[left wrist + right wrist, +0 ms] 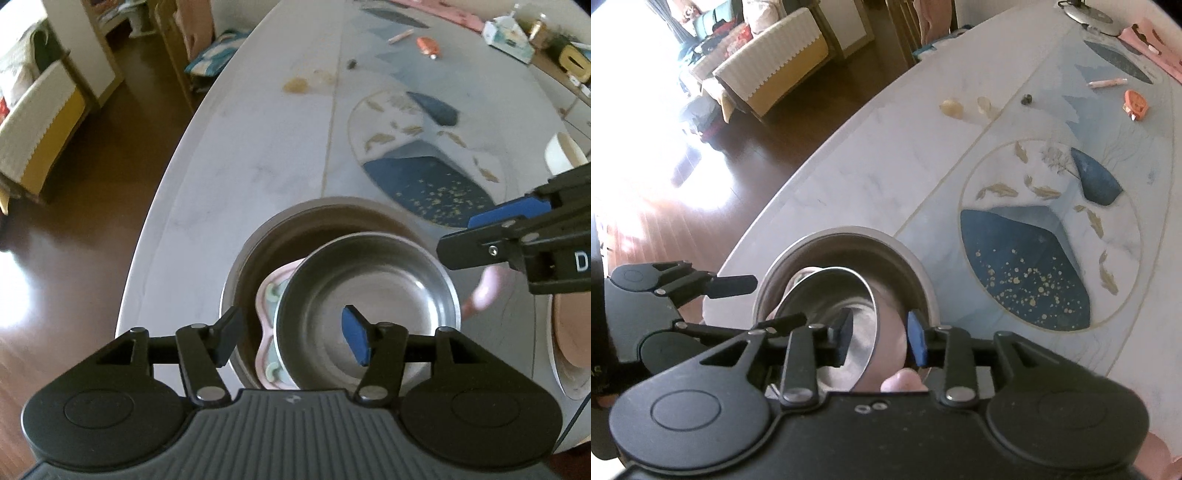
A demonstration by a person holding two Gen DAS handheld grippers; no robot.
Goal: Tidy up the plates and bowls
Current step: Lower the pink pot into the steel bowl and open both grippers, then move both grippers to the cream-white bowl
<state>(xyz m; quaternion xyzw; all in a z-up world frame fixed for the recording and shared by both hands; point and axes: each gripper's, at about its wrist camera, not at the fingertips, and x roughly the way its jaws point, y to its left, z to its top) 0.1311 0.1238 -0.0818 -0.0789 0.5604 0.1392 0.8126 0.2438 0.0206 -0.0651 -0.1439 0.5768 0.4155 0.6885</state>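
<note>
Small steel bowl (365, 299) tilted in big bowl (258, 251), over pink dish (273, 280).

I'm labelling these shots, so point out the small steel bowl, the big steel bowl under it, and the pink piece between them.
small steel bowl (369, 295): left wrist view, inner floor.
big steel bowl (255, 254): left wrist view, inner wall at left.
pink piece (269, 288): left wrist view, exposed pink edge.

Only a white letter "D" can be read, on the black right gripper (463, 230) body.
</note>
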